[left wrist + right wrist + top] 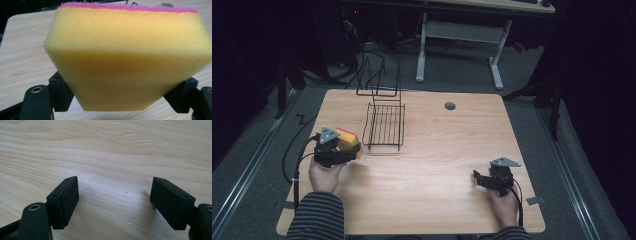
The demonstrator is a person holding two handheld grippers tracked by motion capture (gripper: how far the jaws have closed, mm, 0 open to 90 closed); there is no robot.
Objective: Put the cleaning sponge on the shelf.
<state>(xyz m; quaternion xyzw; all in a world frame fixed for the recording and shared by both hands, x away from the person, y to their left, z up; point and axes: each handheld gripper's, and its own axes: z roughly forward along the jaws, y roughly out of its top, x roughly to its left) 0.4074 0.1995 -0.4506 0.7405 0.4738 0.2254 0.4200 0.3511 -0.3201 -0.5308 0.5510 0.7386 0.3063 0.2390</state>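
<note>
High view: left gripper (pixel 354 151) is pinching sponge (pixel 348 137) just left of rack (pixel 384 127); right gripper (pixel 476 179) is sitting spread, well right of rack.

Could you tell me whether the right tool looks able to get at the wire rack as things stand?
Probably yes: the right tool is open with nothing between its jaws, and bare table lies between it and the wire rack.

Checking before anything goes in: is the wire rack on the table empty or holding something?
Empty. The high view shows bare table through the wire rack; the sponge is outside it, clamped in the left gripper.
</note>
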